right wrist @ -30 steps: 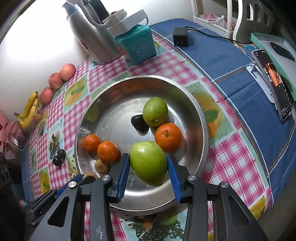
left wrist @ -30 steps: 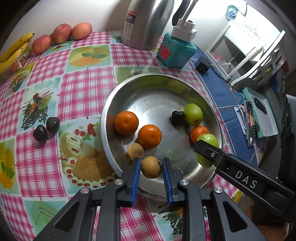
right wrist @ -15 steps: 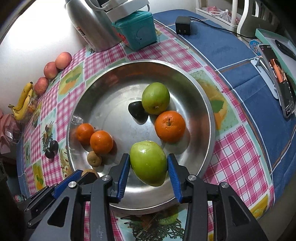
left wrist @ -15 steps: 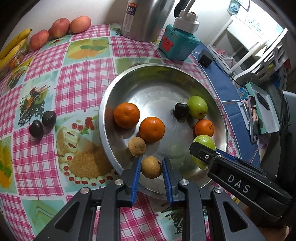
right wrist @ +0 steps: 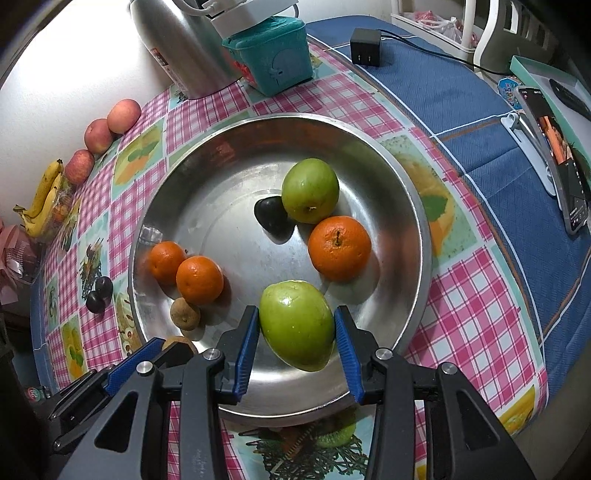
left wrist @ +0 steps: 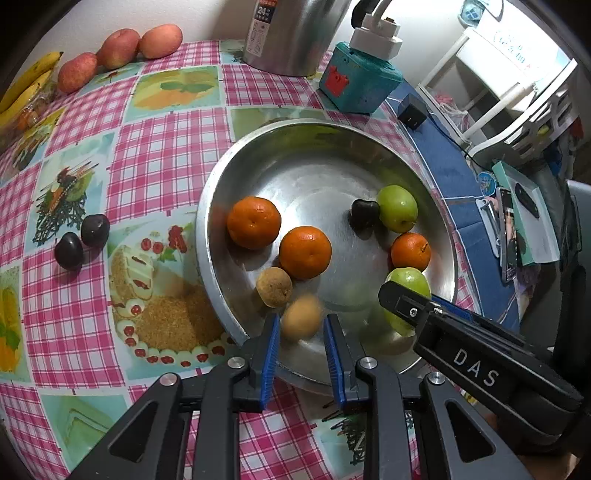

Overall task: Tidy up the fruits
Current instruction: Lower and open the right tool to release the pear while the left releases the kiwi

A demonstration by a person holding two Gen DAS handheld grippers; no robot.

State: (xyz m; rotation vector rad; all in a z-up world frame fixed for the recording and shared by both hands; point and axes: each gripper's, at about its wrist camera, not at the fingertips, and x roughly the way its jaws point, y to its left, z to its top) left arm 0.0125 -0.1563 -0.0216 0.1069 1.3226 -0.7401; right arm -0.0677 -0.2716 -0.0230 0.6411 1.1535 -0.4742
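Observation:
A steel bowl (left wrist: 218, 192) (right wrist: 417, 206) holds three oranges, a green fruit (left wrist: 397, 208), a dark plum (left wrist: 365, 214) and a brown fruit (left wrist: 274, 282). My left gripper (left wrist: 300, 334) stands open over the bowl's near rim; a second brown fruit (left wrist: 301, 317), blurred, is loose between its blue pads, apart from them. My right gripper (right wrist: 297, 334) is shut on a large green fruit (right wrist: 295, 325) above the bowl; it also shows in the left wrist view (left wrist: 408, 286).
Two dark plums (left wrist: 79, 240) lie on the checked tablecloth left of the bowl. Three red apples (left wrist: 122, 46) and bananas (left wrist: 26, 86) are at the far left. A steel kettle (left wrist: 295, 33), teal box (left wrist: 358, 83), charger (left wrist: 412, 114) and phone (right wrist: 557, 158) stand behind and right.
My left gripper has opened and let go of the brown fruit, which now blurs as it drops into the bowl. Both grippers have drawn closer over the bowl; the right keeps its green fruit.

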